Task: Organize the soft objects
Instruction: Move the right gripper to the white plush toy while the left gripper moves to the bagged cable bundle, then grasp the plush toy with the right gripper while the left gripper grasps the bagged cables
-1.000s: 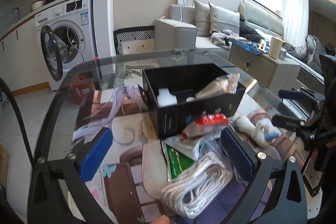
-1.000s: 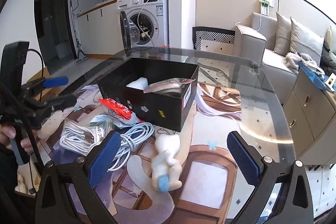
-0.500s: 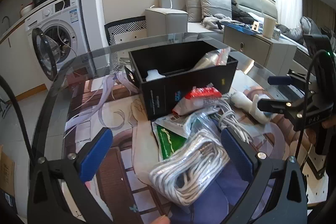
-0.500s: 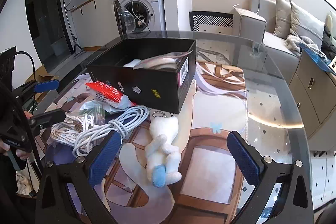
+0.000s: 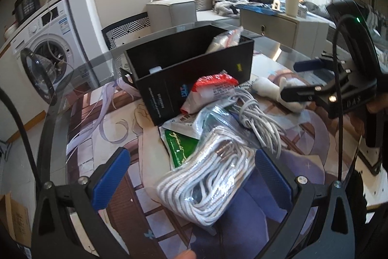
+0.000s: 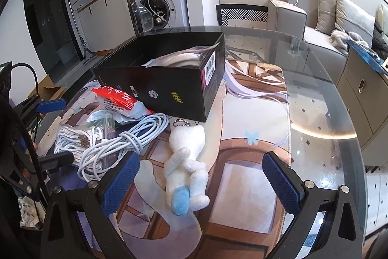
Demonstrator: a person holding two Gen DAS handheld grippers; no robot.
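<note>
A black open box (image 5: 194,69) (image 6: 167,79) stands on the glass table and holds some bagged items (image 6: 184,58). In front of it lie a red-and-white packet (image 5: 211,91) (image 6: 118,98), a bag of white braided cord (image 5: 206,179) (image 6: 72,140), a coiled pale cable (image 5: 254,111) (image 6: 126,142) and a white plush toy with a blue foot (image 6: 186,169) (image 5: 271,89). My left gripper (image 5: 191,176) is open, low over the bagged cord. My right gripper (image 6: 201,181) is open, with the plush between its fingers.
A printed mat (image 6: 254,118) covers the round glass table (image 6: 327,94). A green packet (image 5: 180,145) lies under the cord bag. A washing machine (image 6: 157,1), a sofa (image 6: 339,16) and a cabinet (image 6: 363,89) stand beyond the table.
Both grippers have moved forward and lower toward the pile. The cord bag now lies between the left fingers and the plush between the right fingers. Both stay open.
</note>
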